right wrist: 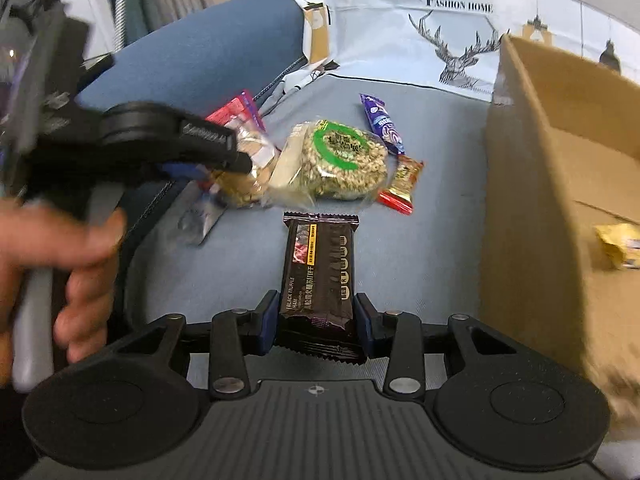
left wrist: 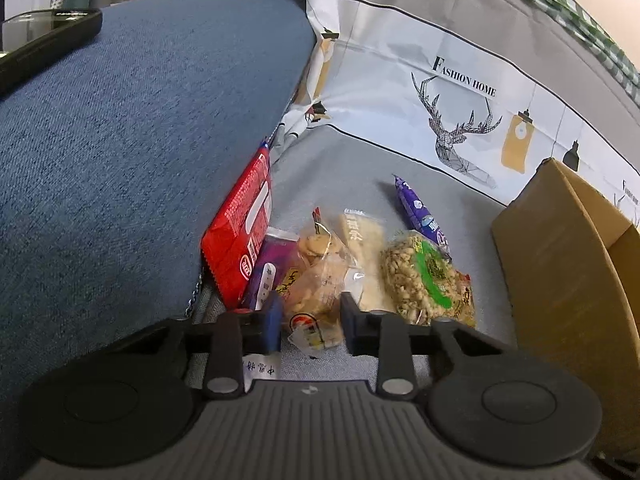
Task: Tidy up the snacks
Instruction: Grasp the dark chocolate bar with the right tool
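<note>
At lower centre of the right wrist view: right gripper (right wrist: pixel 316 316), jaws pinching the near end of a dark packet (right wrist: pixel 320 264), pads flat against both long edges. Long axis of the packet straight up the frame, in line with the fingers, far end pointing at the snack pile. Appears clear of the grey cloth (right wrist: pixel 432 280) at the gripped end; far end hard to judge.

Along the right edge of the same view: open cardboard box (right wrist: pixel 532 200), near wall just beside the jaws, a yellow packet (right wrist: pixel 618 246) already inside. Box to the right of the jaws, packet lying roughly parallel to that wall. Likely next: lift over the rim and carry rightward. Right hand clearly the nearer to the box.

At upper left of the right view: left gripper (right wrist: pixel 240 162), blurred, tips at a clear biscuit bag (right wrist: pixel 248 184), a hand (right wrist: pixel 60 248) on its handle below.

At lower centre of the left wrist view: left gripper (left wrist: pixel 310 320), jaws narrowed around the clear biscuit bag (left wrist: pixel 316 280), pads seemingly pressing its crinkled sides; judged a pinch, film contact not crisp.

Loose at mid-frame in the right view: puffed-grain cake (right wrist: pixel 344 160) with green label, purple packet (right wrist: pixel 382 124) above right of it, red-and-gold packet (right wrist: pixel 402 184) at its right. In the left view, red packet (left wrist: pixel 240 236) propped against the blue cushion (left wrist: pixel 140 140) at left.
</note>
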